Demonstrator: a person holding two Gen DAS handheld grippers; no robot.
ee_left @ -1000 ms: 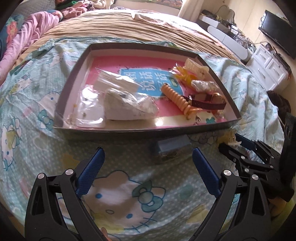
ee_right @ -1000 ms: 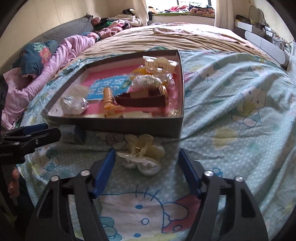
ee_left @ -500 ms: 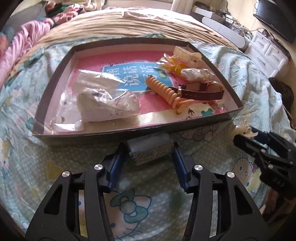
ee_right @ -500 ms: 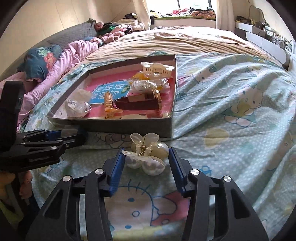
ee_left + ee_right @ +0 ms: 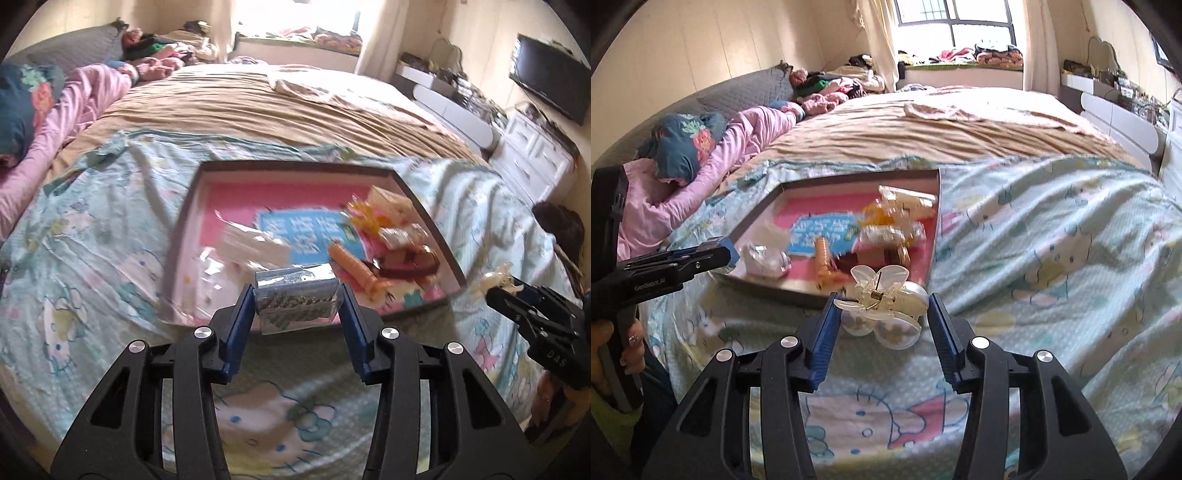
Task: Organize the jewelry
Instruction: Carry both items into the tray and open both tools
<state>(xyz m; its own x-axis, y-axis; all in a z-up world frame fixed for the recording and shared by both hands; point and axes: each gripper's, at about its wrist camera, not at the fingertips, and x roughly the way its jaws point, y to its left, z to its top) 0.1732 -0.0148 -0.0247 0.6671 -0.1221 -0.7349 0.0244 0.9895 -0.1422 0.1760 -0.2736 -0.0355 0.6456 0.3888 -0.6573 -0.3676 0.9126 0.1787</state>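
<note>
Left gripper [image 5: 297,301] is clamped on a small clear packet of silvery jewelry [image 5: 295,301]: blue pads press both short ends, the jaws have just been closing onto it. The packet is off the bed [image 5: 92,258] and sits in front of the tray's near wall. End-on grip makes sense, since the film is soft and would fold if pinched across the face. The gripper points down and forward at the tray.

Tray [image 5: 177,236] sits mid-bed on the cartoon sheet. Contents, left to right: crumpled clear bags [image 5: 243,247], an orange spiral hair tie [image 5: 352,264], a brown strap item, maybe a watch [image 5: 406,264] (motion blur, can't confirm), and yellow and cream clips [image 5: 384,206] at the back right. Everything loose is going in there, so the tray is likely the drop target for both items.

Right gripper [image 5: 881,314] is grasping a translucent cream claw clip [image 5: 882,306], pads on its two sides and spring hinge facing up, which keeps the clip from popping open. The clip is lifted clear of the sheet, just short of the tray's near right corner. Same pose as the left: angled down and forward, roughly level with it.

The hand [image 5: 613,354] on the left gripper's handle shows at the left edge of the right wrist view (fingers wrapped around it).

Next move, I'd guess: carry both over the wall and release inside.
</note>
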